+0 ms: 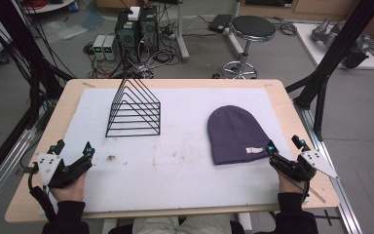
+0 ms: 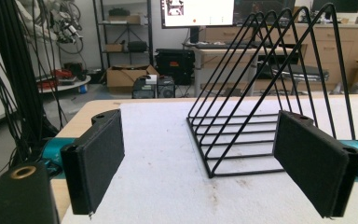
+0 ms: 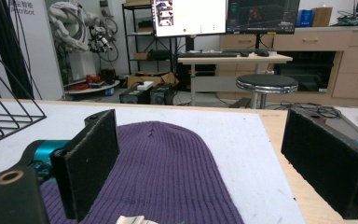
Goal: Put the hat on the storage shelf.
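The black wire rack [image 1: 134, 108] stands upright on the white mat [image 1: 175, 161] with nothing in its slots. The purple beanie [image 1: 235, 134] lies flat at the mat's right, well apart from the rack. The left gripper [image 1: 72, 147] and the right gripper [image 1: 286, 145] rest low at the near corners — jaws wide, holding nothing.
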A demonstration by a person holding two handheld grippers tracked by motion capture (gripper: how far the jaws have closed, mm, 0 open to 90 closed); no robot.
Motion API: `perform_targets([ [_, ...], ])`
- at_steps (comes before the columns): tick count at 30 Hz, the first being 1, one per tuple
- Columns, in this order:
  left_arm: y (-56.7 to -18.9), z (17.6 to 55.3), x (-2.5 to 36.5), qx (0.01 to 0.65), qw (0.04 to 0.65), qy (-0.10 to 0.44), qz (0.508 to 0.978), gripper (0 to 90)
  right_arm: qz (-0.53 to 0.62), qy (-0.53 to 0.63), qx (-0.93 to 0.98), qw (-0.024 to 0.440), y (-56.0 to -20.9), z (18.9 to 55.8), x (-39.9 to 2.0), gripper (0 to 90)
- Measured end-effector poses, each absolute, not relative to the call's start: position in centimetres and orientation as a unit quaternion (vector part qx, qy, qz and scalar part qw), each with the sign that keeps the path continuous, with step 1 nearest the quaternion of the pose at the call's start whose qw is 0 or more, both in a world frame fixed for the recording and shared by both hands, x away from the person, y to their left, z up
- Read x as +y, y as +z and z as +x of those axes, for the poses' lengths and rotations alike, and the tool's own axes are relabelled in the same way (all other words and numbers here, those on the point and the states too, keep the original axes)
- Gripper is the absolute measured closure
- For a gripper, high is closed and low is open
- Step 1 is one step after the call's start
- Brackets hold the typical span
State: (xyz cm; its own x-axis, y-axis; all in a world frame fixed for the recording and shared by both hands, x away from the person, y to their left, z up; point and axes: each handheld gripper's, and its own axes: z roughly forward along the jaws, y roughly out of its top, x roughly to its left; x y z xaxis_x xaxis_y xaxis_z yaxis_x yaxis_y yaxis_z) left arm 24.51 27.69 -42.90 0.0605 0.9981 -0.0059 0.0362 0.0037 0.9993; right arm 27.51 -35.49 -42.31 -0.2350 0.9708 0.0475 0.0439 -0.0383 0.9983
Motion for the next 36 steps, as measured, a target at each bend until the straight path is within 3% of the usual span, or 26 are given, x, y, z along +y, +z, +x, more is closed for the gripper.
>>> perform_targets([
  [21, -42.7, 24.5, 27.6, 0.487, 0.509, 0.477, 0.525, 16.8, 0.454, 0.563, 0.545, 0.424, -42.2, 27.5, -35.5, 10.3],
  [36, -41.4, 24.5, 27.6, 0.476, 0.514, 0.482, 0.526, 16.7, 0.444, 0.565, 0.565, 0.405, -39.5, 29.7, -35.4, 10.3],
])
